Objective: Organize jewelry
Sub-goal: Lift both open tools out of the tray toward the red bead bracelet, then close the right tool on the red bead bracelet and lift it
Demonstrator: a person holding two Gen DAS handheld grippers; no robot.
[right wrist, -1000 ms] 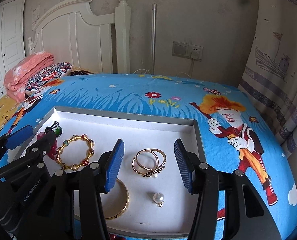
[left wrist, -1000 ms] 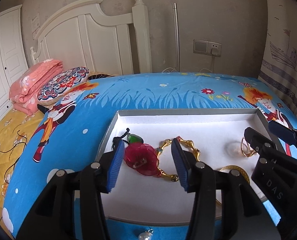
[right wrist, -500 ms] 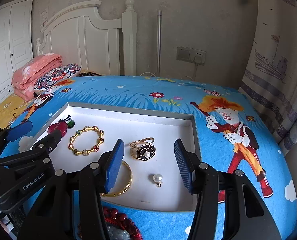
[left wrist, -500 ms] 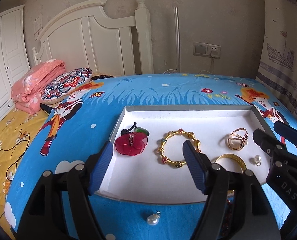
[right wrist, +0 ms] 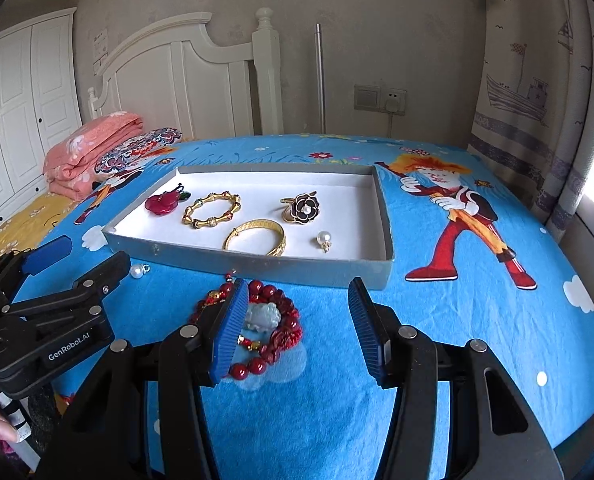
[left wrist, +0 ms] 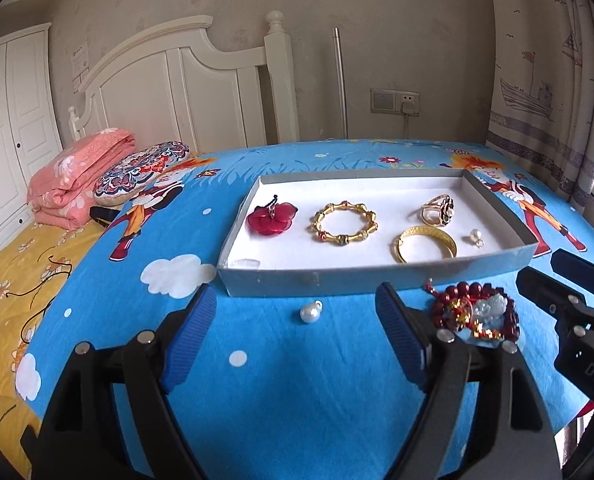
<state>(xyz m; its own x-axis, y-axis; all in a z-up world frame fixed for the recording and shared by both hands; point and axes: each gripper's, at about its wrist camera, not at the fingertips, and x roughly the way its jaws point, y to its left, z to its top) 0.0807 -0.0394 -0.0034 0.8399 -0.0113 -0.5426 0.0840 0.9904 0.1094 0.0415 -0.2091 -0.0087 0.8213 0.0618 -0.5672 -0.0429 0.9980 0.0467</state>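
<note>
Two pieces still wait outside the tray

Nearest, the left gripper (left wrist: 297,336) has just been opening its jaws, which stand wide apart with nothing in them. The right gripper (right wrist: 293,328) is part open and empty too. Just in front of the grey tray (left wrist: 377,278) lie a loose pearl (left wrist: 310,313) and a red bead bracelet (right wrist: 269,320). Inside the tray sit a red flower charm (left wrist: 272,220), a gold bamboo bangle (left wrist: 344,223), a gold band (left wrist: 425,244), a flower ring (right wrist: 305,208) and a small pearl (right wrist: 323,239). I think the pearl goes next: pinch it gently, because it can roll.
</note>
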